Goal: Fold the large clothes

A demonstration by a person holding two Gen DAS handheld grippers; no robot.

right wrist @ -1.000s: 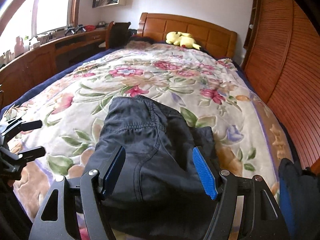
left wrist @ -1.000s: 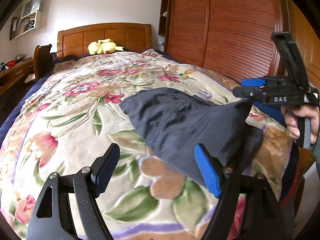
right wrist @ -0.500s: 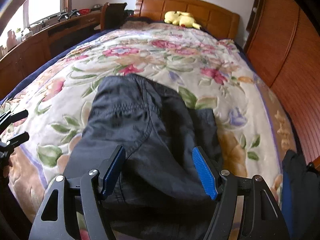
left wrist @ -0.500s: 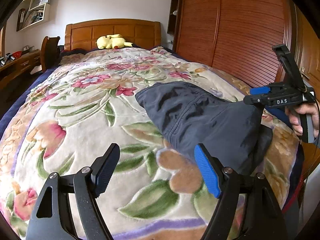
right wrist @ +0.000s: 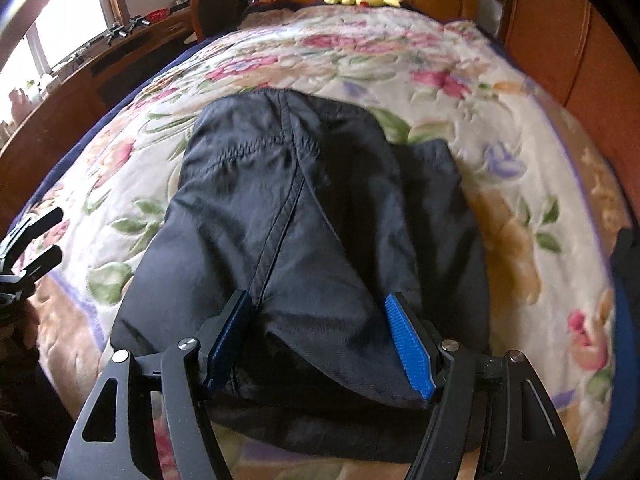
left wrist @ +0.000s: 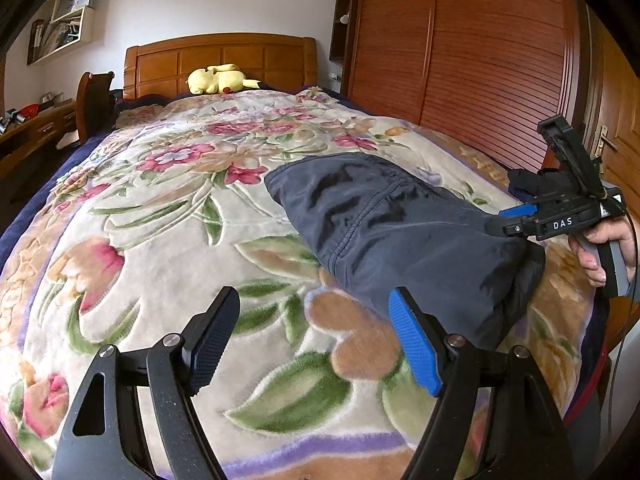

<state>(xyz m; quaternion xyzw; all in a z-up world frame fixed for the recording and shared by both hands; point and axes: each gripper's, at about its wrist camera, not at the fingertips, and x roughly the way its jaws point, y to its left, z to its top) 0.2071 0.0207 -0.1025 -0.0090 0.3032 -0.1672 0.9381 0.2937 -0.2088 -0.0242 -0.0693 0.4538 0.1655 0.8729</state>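
A dark navy garment (left wrist: 392,232), folded into a thick bundle, lies on the floral blanket (left wrist: 160,220) near the bed's foot. My left gripper (left wrist: 312,304) is open above bare blanket, just left of the bundle's near corner, with nothing between its fingers. In the right wrist view the same garment (right wrist: 304,184) fills the middle. My right gripper (right wrist: 316,300) points steeply down onto its near end. Its jaws are closing, and a hump of dark cloth lies between the blue pads, which stand wide apart. A hand holds that right gripper (left wrist: 502,219) at the bundle's right edge.
A yellow plush toy (left wrist: 218,80) rests by the wooden headboard. A slatted wooden wardrobe (left wrist: 460,60) runs along the bed's right side. More dark clothing (left wrist: 532,180) sits at the bed's right edge. A desk (right wrist: 60,92) with a chair stands on the left under the window.
My right gripper has tipped downward and come closer to the garment's near end, and its pads stand a little nearer each other. My left gripper has sunk slightly.
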